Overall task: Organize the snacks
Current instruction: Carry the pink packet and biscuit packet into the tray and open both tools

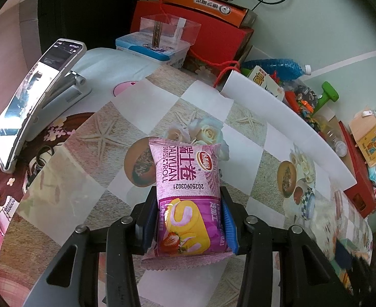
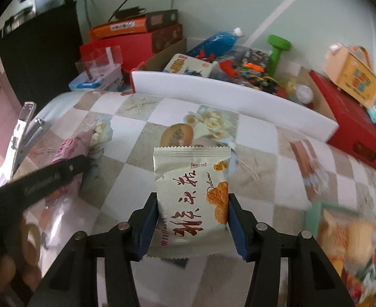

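Note:
My left gripper point(image 1: 188, 197) is shut on a pink and purple Swiss roll packet point(image 1: 185, 192), held above the patterned tablecloth point(image 1: 98, 138). My right gripper point(image 2: 192, 199) is shut on a silver cracker packet point(image 2: 191, 192) with orange biscuits printed on it, also held above the table. In the right wrist view the left gripper's black arm point(image 2: 34, 181) and the pink packet's end point(image 2: 73, 148) show at the left.
A long white tray wall point(image 1: 277, 117) point(image 2: 226, 102) crosses the table's far side, with toys, a blue bottle point(image 1: 275, 69) and a green dumbbell point(image 2: 277, 48) behind. Red and orange boxes point(image 1: 213, 25) are stacked at the back. A phone on a stand point(image 1: 34, 97) is at left.

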`<control>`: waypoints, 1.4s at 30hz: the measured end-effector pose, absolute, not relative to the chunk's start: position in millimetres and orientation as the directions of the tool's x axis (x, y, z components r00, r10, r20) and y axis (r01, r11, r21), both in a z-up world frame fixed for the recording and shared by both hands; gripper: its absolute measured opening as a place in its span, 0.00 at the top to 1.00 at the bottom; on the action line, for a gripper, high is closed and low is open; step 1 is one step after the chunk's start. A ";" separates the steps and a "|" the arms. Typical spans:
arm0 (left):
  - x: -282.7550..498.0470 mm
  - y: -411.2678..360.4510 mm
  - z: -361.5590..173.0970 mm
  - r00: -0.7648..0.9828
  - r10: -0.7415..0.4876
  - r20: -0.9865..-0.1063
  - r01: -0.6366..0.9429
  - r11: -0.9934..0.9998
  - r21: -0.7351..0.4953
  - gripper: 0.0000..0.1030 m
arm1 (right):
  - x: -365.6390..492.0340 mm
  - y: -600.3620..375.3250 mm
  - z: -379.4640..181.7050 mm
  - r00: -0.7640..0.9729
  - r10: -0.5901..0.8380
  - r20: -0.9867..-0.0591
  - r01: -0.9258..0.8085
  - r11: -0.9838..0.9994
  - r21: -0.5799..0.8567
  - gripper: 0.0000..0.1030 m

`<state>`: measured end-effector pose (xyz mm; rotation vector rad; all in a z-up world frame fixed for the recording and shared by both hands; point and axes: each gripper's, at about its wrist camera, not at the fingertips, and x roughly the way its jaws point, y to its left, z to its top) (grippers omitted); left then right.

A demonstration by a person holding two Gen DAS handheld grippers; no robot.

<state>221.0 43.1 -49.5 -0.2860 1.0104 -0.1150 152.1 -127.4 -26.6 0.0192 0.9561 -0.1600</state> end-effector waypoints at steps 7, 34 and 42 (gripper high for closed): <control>218.3 42.1 -43.3 0.539 -0.232 -0.810 -0.029 0.956 -0.293 0.55 | 103.4 -150.4 -14.5 0.565 -0.167 -0.808 0.270 0.963 -0.010 0.47; 170.1 -44.0 -4.5 0.560 -0.256 -0.788 0.206 0.964 -0.166 0.55 | -21.7 -251.9 39.1 0.604 -0.293 -0.742 0.553 0.824 0.125 0.47; 126.0 -126.6 18.6 0.511 -0.396 -0.763 0.451 0.879 -0.154 0.55 | -63.7 -312.0 43.4 0.567 -0.381 -0.730 0.682 0.714 0.157 0.47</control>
